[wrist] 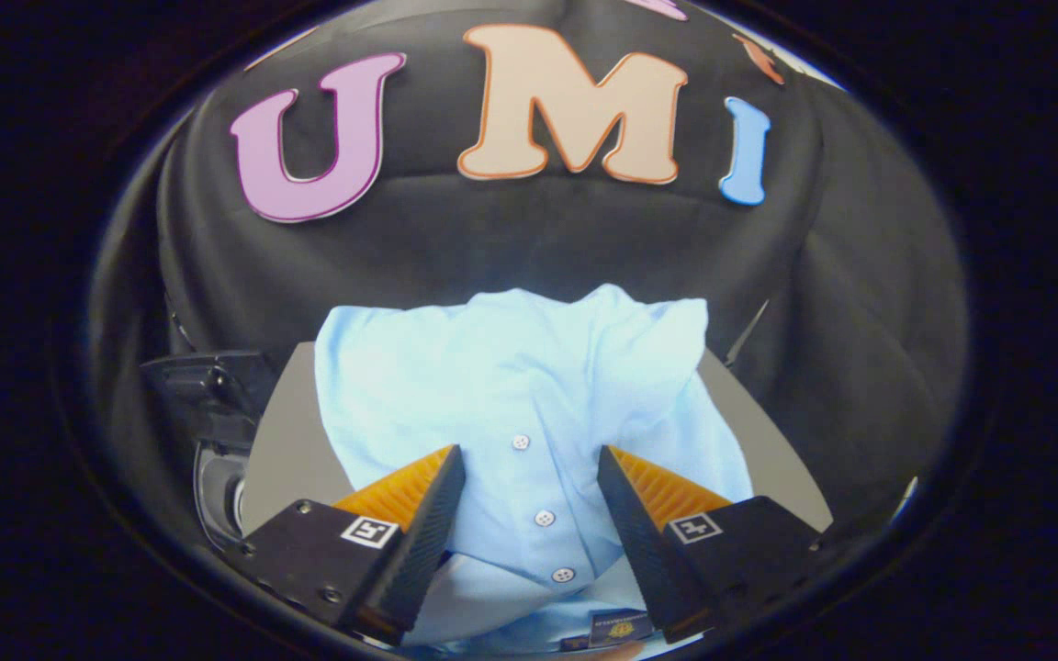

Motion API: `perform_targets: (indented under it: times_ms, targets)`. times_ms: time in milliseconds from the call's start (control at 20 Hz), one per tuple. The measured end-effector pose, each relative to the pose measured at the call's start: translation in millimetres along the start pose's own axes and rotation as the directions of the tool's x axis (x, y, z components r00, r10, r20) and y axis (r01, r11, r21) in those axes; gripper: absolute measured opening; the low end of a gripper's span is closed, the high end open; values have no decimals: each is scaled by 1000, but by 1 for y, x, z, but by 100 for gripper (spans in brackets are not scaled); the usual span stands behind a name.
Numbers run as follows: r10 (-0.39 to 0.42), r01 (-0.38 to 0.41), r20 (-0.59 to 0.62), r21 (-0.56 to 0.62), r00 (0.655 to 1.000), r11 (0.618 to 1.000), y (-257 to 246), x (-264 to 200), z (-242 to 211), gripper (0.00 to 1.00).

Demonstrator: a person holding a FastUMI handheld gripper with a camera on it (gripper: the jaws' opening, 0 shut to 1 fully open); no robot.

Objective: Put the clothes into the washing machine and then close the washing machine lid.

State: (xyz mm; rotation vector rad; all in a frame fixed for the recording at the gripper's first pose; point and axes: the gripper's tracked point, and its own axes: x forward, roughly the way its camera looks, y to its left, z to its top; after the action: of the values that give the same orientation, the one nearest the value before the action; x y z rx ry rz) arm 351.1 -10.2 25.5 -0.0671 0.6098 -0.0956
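Directly ahead of the gripper (529, 459), whose fingers stand spread apart and grasp nothing, the light blue shirt (492, 376) lies on a grey table (286, 450), its row of buttons running away between the two fingers.

Black cloth wall (529, 239) hanging in folds behind, grey tabletop (286, 450) in front, bright even light

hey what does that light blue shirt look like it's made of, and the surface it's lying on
The shirt between the open tool's fingers looks like thin matte woven cloth, probably cotton: soft folds, stitched placket, small glossy buttons. The grey surface beneath looks hard, smooth and matte; plastic or laminate, hard to tell.
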Motion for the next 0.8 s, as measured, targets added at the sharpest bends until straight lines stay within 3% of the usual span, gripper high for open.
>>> perform_targets:
  times_ms: [300,500,600,800]
  targets:
    - [11,-11,-6,15,1000,1000,3,6,-1,83]
    - [-39,39,-7,-44,999,998,5,10,3,18]
    - [-76,76,-12,-29,997,997,5,11,1,12]
    - [-114,114,-2,-4,993,993,15,8,2,12]
